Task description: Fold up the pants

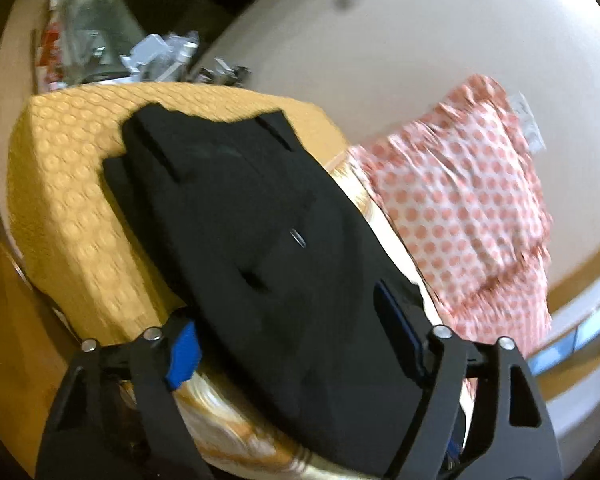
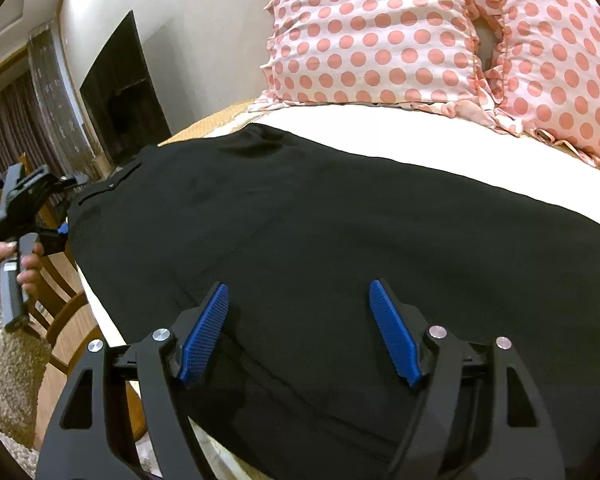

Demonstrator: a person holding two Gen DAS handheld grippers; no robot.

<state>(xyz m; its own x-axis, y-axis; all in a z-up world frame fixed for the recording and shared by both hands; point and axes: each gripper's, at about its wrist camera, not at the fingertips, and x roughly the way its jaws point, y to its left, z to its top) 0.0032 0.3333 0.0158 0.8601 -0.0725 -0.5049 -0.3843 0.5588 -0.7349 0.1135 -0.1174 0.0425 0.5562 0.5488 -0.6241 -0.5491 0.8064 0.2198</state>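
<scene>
The black pants (image 2: pixel 340 232) lie spread flat across the white sheet (image 2: pixel 380 128) of a bed, waistband end toward the left gripper (image 1: pixel 296 344), whose 2 fingers stand wide apart on either side of the cloth without pinching it. The right gripper (image 2: pixel 300 328) hovers low over the near part of the pants with its blue pads (image 2: pixel 394 332) spread wide, gripping nothing. 2 pink polka-dot pillows (image 2: pixel 372 36) rest at the head, a yellow patterned cover (image 1: pixel 68 184) beside the pants
</scene>
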